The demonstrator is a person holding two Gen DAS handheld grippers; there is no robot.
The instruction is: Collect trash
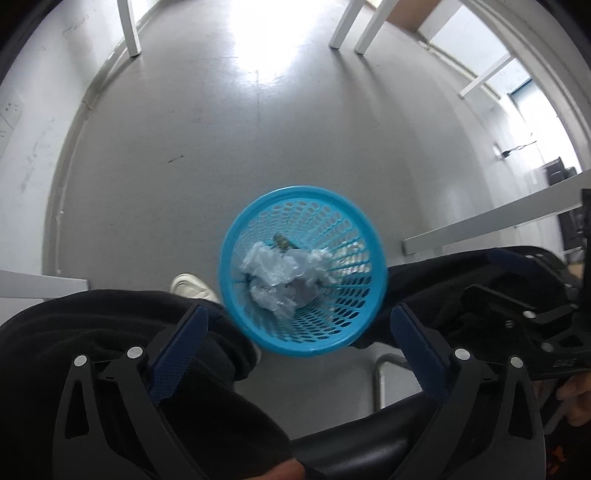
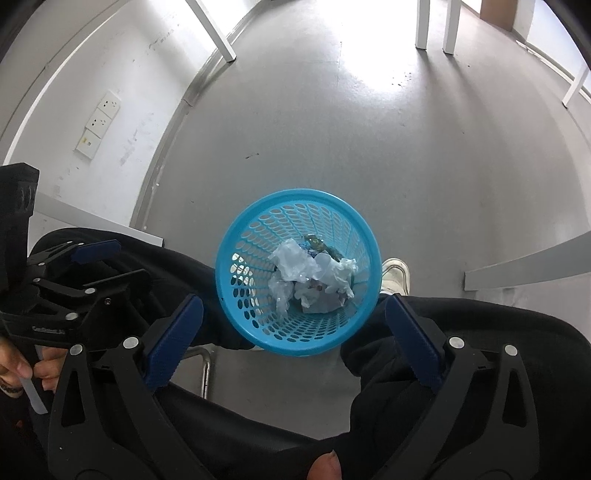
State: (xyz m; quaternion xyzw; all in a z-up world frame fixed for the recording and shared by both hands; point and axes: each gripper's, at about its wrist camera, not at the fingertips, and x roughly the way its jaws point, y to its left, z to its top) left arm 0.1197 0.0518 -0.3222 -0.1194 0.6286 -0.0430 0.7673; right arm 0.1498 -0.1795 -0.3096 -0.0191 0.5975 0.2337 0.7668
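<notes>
Left wrist view looks almost straight down into my target, the blue perforated basket (image 1: 303,271), which stands upright on the grey floor (image 1: 229,129) between the seated person's two black-trousered legs (image 1: 122,332). Crumpled white paper and clear plastic trash (image 1: 280,277) lies in the bottom of it, with a small dark greenish scrap at the far side of the heap. The left gripper (image 1: 299,321) hangs above the basket's near rim with its blue pads spread as wide as they go and nothing between them. Neither pad touches the rim.

From the right wrist view I get the same picture mirrored: the basket (image 2: 299,273) with the trash (image 2: 314,280) inside, and the right gripper (image 2: 293,312) held over the near rim, jaws fully apart and empty. The other gripper shows at the left edge of this view, with a hand (image 2: 22,369) on its handle.

Room to move is tight on the near side: both legs press close to the basket wall, a white shoe (image 2: 397,277) sits just beside its rim, and a chrome chair frame (image 2: 205,369) runs under the near edge. Beyond the far rim the floor is open up to the white table legs (image 2: 436,26). A white wall with sockets (image 2: 98,123) bounds the left, and a white ledge (image 2: 524,267) juts in from the right.
</notes>
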